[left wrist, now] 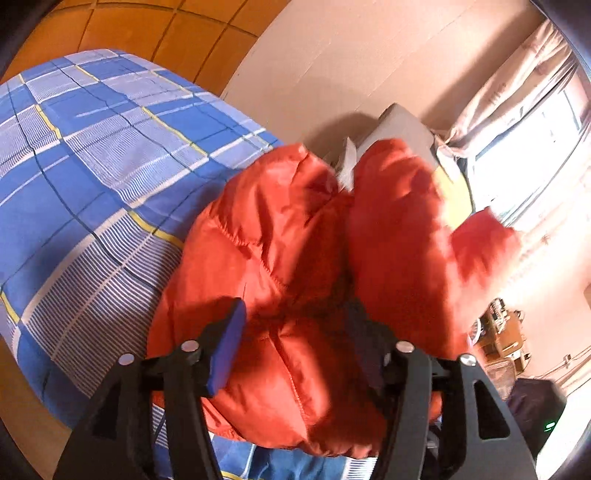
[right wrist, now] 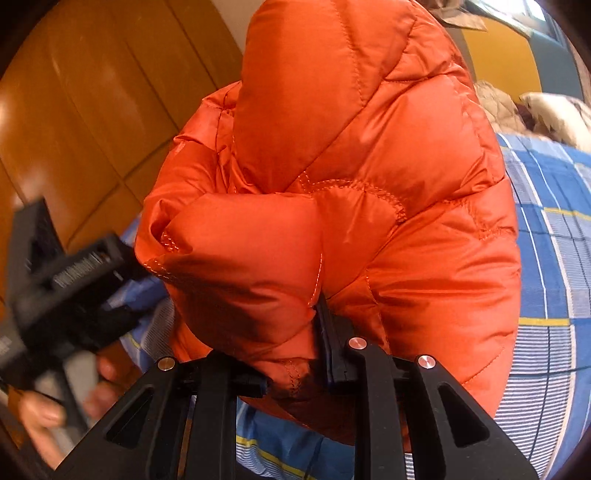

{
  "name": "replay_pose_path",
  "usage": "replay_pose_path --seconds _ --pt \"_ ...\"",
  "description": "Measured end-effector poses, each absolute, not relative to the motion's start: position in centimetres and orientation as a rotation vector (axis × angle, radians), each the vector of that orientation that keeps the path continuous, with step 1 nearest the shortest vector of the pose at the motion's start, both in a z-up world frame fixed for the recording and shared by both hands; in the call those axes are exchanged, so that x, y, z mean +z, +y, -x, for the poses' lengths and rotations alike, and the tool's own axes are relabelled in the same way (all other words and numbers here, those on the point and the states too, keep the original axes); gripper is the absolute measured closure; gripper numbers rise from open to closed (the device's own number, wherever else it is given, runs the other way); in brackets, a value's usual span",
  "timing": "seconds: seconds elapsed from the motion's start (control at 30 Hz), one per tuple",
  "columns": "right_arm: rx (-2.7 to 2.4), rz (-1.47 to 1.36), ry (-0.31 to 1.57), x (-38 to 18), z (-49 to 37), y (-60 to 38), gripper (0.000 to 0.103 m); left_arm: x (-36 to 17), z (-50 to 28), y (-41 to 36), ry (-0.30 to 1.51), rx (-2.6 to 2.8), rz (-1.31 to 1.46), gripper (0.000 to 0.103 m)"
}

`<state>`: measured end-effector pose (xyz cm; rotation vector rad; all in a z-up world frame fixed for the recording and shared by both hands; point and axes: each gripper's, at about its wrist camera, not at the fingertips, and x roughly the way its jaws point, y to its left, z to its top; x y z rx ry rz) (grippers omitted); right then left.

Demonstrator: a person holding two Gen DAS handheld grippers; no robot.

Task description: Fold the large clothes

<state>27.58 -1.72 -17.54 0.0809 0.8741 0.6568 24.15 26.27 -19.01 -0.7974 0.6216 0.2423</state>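
Note:
An orange quilted puffer jacket (left wrist: 303, 266) is bunched up on a bed with a blue checked sheet (left wrist: 92, 155). In the left wrist view my left gripper (left wrist: 303, 354) has its jaws spread wide, with a thick fold of the jacket bulging between the blue-padded fingers (left wrist: 227, 350). In the right wrist view the jacket (right wrist: 362, 155) fills the frame, and my right gripper (right wrist: 295, 354) holds a puffy fold of it between its jaws. The left gripper's black body (right wrist: 70, 295), in a hand, shows blurred at the left there.
A wooden floor (left wrist: 155, 33) lies beyond the bed's far edge. A beige wall (left wrist: 351, 62), a curtained bright window (left wrist: 532, 147) and cluttered furniture (left wrist: 502, 332) are to the right. Pillows or bedding (right wrist: 546, 114) lie at the bed's far end.

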Motion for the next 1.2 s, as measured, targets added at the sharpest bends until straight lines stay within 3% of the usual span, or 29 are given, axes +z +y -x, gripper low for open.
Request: replay_pose_path --seconds 0.53,0.67,0.83,1.2 --pt "0.666 -0.036 0.85 -17.4 -27.1 -1.4 0.083 -17.2 -24.0 25.5 0.623 0.074 0.824 0.03" --pt "0.678 -0.37 0.925 -18.9 -28.4 -4.6 0.083 -17.4 -24.1 24.6 0.63 0.047 0.865 0.021" --pt "0.671 -0.518 0.944 -20.0 -28.6 -6.0 0.083 -17.4 -24.6 24.0 0.628 0.031 0.912 0.017" --pt "0.673 -0.407 0.923 -19.8 -28.0 -5.2 0.083 -18.7 -26.2 23.7 0.718 0.043 0.932 0.015"
